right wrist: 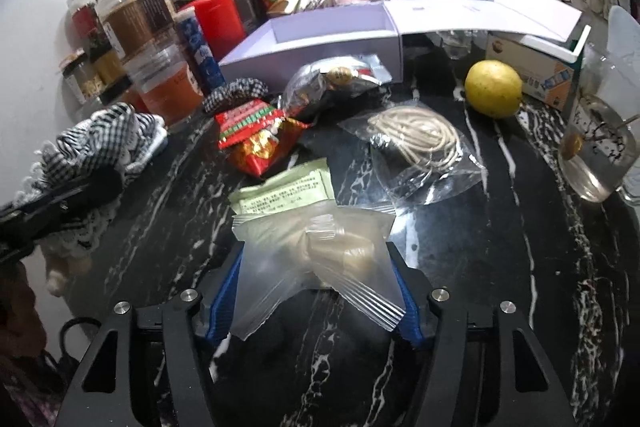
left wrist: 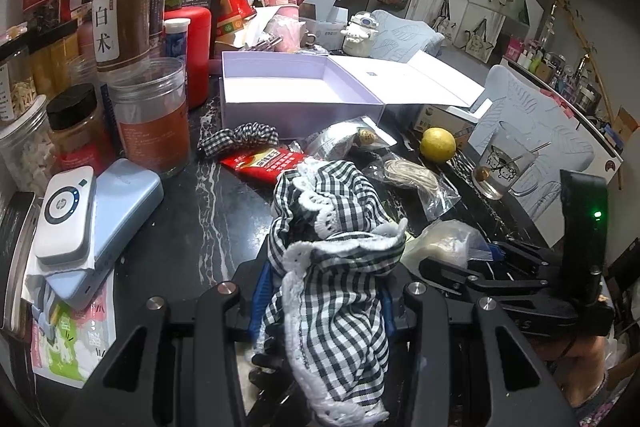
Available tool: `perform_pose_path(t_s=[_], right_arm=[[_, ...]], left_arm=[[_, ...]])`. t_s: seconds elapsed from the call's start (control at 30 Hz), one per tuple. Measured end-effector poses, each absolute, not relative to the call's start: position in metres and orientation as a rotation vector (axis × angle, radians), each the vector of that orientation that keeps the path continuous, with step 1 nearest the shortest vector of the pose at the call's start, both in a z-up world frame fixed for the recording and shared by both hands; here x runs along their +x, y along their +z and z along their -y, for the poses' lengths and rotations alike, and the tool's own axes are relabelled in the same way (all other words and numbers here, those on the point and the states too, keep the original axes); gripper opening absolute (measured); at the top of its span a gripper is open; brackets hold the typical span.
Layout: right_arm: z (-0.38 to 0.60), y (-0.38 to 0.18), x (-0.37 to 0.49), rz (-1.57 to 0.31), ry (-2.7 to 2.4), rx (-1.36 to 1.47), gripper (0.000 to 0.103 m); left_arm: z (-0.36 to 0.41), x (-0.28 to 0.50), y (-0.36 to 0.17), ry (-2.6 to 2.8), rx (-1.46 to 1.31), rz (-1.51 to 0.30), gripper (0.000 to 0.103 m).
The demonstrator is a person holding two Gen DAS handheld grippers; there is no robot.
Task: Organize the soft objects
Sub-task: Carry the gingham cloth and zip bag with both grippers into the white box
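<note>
My left gripper [left wrist: 322, 291] is shut on a black-and-white gingham cloth with white lace trim [left wrist: 332, 267], held above the dark marble table [left wrist: 192, 227]; the cloth also shows in the right wrist view [right wrist: 100, 143]. My right gripper [right wrist: 316, 279] is shut on a clear zip bag with beige contents [right wrist: 316, 251], just above the table. An open lilac box [left wrist: 296, 95] lies behind, empty inside. A gingham scrunchie [left wrist: 240, 139] lies in front of the box.
Jars and bottles [left wrist: 136, 67] crowd the left side. A power bank and white device [left wrist: 80, 223] lie at the left. A red packet [right wrist: 256, 135], a foil bag [right wrist: 332, 83], a bagged cord [right wrist: 416, 143], a lemon [right wrist: 494, 89] and a glass mug [right wrist: 600, 151] are on the table.
</note>
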State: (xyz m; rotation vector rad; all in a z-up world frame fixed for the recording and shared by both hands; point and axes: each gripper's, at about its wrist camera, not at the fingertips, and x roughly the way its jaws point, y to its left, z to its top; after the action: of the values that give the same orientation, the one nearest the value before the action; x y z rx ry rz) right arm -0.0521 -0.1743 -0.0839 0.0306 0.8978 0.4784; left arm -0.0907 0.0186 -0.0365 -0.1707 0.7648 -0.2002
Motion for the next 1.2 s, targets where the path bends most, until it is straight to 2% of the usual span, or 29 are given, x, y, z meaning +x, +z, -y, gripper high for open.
perform_pose_path(t_s=[0.47, 1.2], right_arm=[[0.177, -0.025, -0.052, -0.774, 0.536, 0.024, 0.065], [0.172, 0.05, 0.051, -0.627, 0.604, 0.003, 0.065]], left_arm=[[-0.005, -0.064, 0.0, -0.267, -0.145, -0.679, 0.042], [0.006, 0.037, 0.058, -0.281, -0.106, -0.523, 0.042]])
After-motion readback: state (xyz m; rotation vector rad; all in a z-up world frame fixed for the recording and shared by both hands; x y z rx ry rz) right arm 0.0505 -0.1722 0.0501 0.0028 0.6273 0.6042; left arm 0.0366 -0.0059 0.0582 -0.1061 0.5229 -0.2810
